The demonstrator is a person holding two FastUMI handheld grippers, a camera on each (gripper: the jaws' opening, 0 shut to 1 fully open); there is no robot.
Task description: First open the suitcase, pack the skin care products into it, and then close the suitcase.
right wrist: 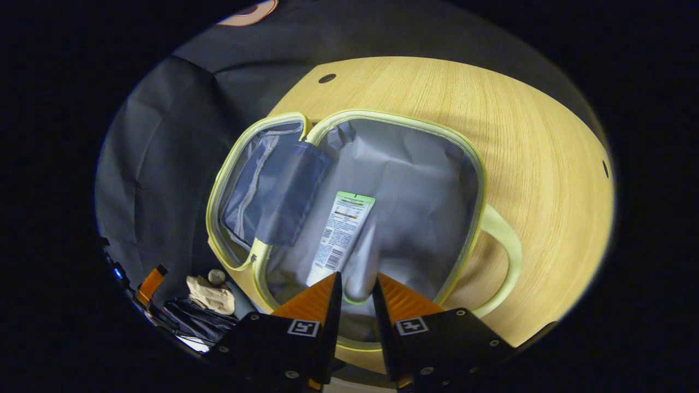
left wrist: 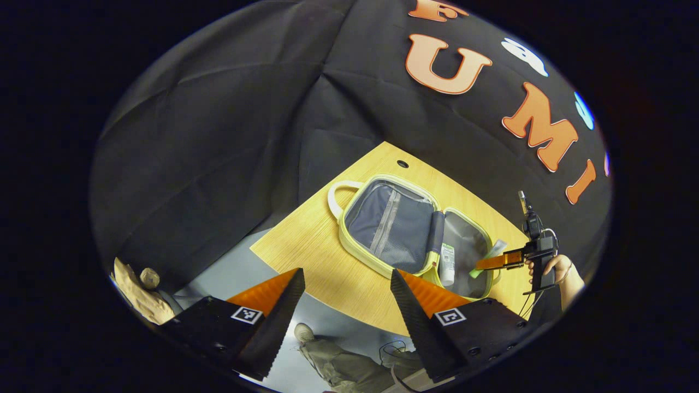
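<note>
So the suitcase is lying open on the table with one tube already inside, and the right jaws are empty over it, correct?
Not quite. The right gripper is not empty: the right gripper view shows its jaws pressed on a second tube over the open suitcase, beside the tube already inside.

Wood-grain matt table [right wrist: 535, 164]; suitcase [right wrist: 415, 180] lined in crinkled, faintly glossy cloth

The left gripper view looks from well back and high, off the tabletop [left wrist: 306, 256] edge, toward the open suitcase [left wrist: 382, 229]. The right gripper view hangs close above that suitcase [right wrist: 404, 180] — facing down into it (lining and tabletop [right wrist: 519, 142] are shared).
</note>
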